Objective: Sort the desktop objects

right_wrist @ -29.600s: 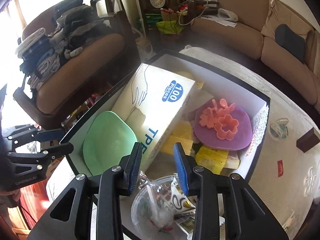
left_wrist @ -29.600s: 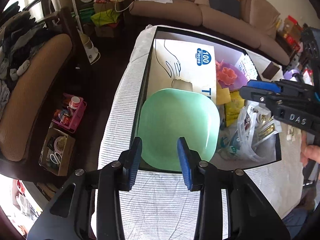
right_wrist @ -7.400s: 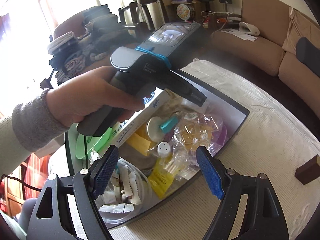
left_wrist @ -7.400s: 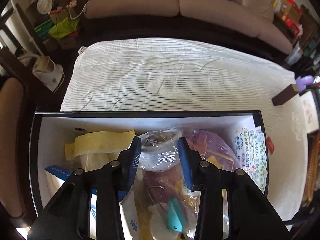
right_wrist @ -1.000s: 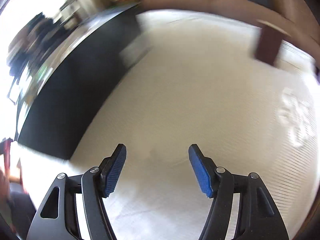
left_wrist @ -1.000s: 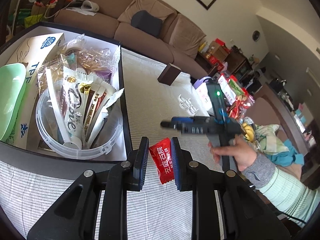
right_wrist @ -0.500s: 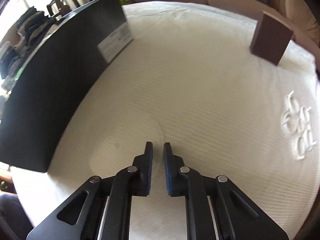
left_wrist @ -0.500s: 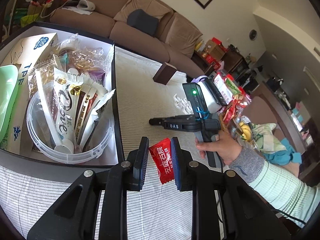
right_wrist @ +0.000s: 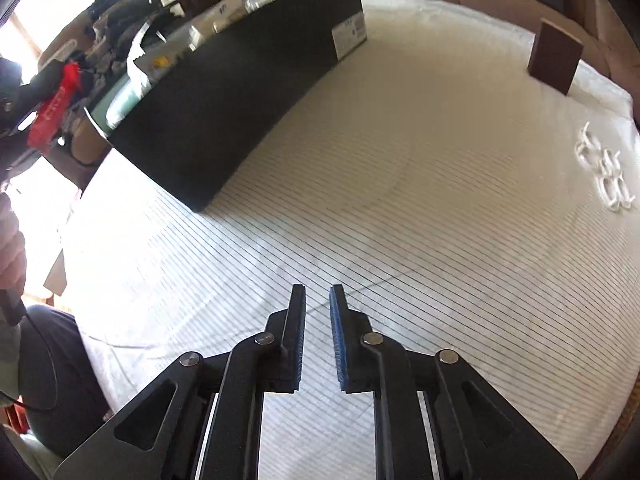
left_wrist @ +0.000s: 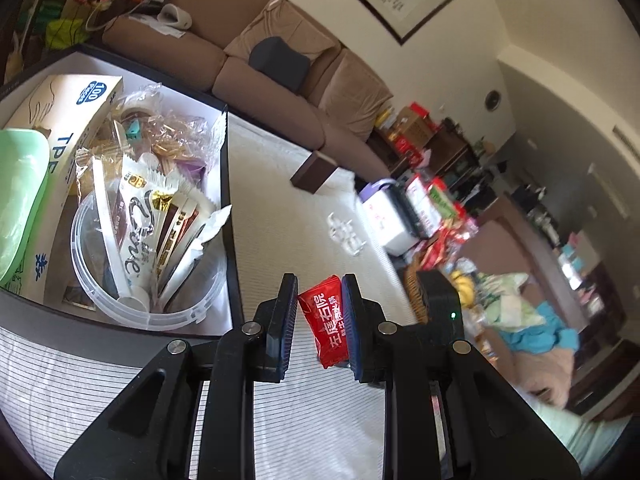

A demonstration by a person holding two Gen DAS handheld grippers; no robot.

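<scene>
A red candy packet (left_wrist: 326,320) with white lettering is pinched upright in my left gripper (left_wrist: 319,285), which is shut on it just above the striped tablecloth. It sits right of the black box's (left_wrist: 230,184) near corner. The right wrist view shows the same packet (right_wrist: 56,108) at the far left, beyond the box's (right_wrist: 240,92) outer wall. My right gripper (right_wrist: 317,292) points steeply down at bare cloth. Its jaws are opening from a narrow gap and nothing is between them. Its black housing (left_wrist: 438,300) shows behind my left gripper's right finger.
The box holds a clear tub (left_wrist: 148,312) of sachets, a green plate (left_wrist: 20,200) and a glove carton (left_wrist: 68,120). A brown block (right_wrist: 554,56) and white plastic rings (right_wrist: 604,176) lie on the cloth. A white device (left_wrist: 390,216) and snack packs crowd the table's far right edge.
The right gripper shut, then parted slightly, and drew back across the cloth toward the near side, ending behind the left gripper. The left gripper rose a little with the packet.
</scene>
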